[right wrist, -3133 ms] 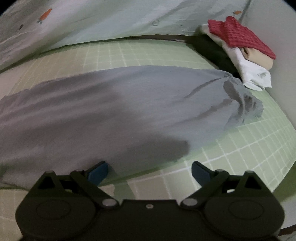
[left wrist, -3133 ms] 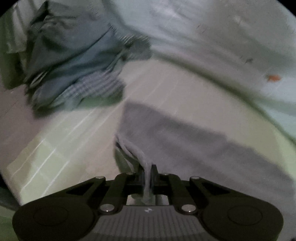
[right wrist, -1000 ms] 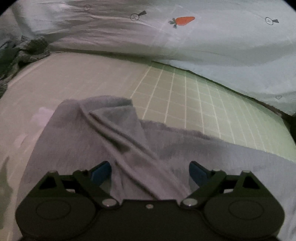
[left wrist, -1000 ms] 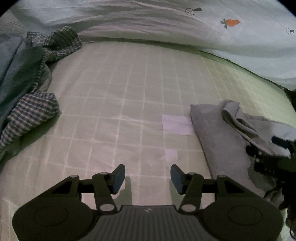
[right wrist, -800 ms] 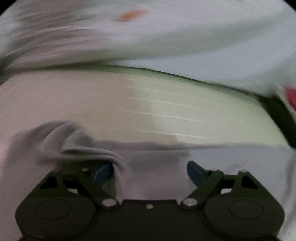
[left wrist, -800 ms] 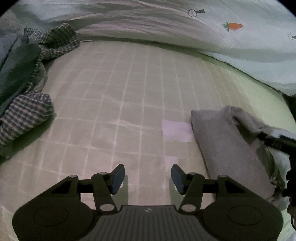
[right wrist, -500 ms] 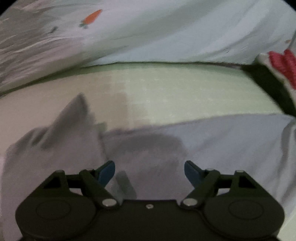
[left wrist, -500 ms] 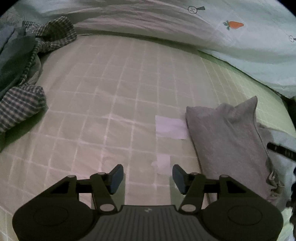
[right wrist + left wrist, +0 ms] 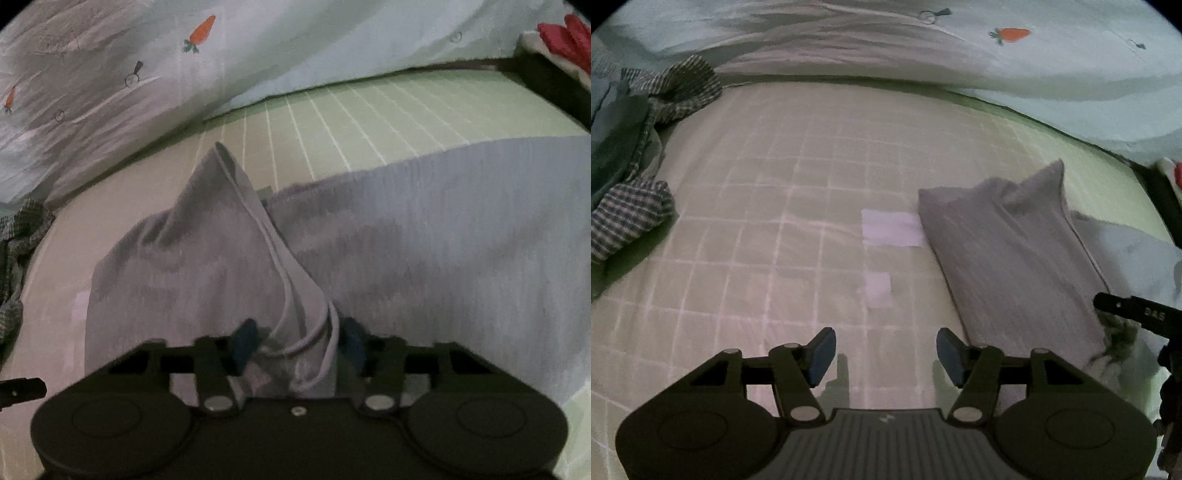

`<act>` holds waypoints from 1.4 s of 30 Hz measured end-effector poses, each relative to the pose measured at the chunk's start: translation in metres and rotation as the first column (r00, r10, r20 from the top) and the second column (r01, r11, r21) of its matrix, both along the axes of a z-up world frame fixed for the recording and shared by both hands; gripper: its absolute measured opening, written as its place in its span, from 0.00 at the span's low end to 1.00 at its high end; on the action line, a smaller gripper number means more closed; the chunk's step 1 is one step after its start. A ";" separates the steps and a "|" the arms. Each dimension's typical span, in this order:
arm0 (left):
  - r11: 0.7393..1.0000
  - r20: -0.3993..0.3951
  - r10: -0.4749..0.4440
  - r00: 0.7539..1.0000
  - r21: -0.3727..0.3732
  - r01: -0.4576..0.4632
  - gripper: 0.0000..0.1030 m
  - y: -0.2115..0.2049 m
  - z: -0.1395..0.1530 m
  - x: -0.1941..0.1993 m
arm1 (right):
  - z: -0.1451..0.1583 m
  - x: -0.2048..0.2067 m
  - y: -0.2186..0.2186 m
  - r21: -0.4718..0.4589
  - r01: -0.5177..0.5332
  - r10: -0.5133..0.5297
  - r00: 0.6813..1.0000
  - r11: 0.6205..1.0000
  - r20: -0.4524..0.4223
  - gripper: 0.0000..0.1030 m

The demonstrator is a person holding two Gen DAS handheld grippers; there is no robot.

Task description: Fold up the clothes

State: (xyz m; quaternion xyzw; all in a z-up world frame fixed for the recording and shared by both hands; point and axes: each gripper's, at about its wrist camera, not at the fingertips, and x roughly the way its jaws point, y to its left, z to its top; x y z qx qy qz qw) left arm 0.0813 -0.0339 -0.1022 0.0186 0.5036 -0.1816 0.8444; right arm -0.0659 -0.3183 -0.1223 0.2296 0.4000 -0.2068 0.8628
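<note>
One grey garment [image 9: 388, 236] lies on the bed [image 9: 798, 192], a folded corner peaked up; the right gripper [image 9: 295, 341] straddles its hem, fingers still spread; the left gripper [image 9: 886, 354] hangs released over bare sheet; one checked heap [image 9: 631, 210] sits at the bed's left edge.

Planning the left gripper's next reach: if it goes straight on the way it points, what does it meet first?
Probably bare green sheet: the left gripper is open over it, the grey garment lying off to its right. Depth is unclear.

Both tongs, left [image 9: 885, 357] and right [image 9: 297, 341], are matte black with blue pads and silver screws.
</note>
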 end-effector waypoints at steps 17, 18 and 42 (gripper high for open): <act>0.985 -0.018 -0.169 0.985 -0.030 0.168 0.65 -0.027 0.002 -0.034 | 0.014 -0.068 -0.005 0.120 0.136 -0.142 0.989 0.983 0.037 0.07; 0.984 -0.023 -0.178 0.984 -0.032 0.177 0.65 -0.030 0.001 -0.036 | 0.008 -0.071 -0.007 0.133 0.160 -0.164 0.986 0.978 0.019 0.09; 0.994 -0.144 -0.034 0.989 -0.103 0.020 0.06 -0.060 -0.025 -0.057 | 0.024 -0.137 -0.072 0.018 0.232 -0.232 0.973 0.973 0.016 0.69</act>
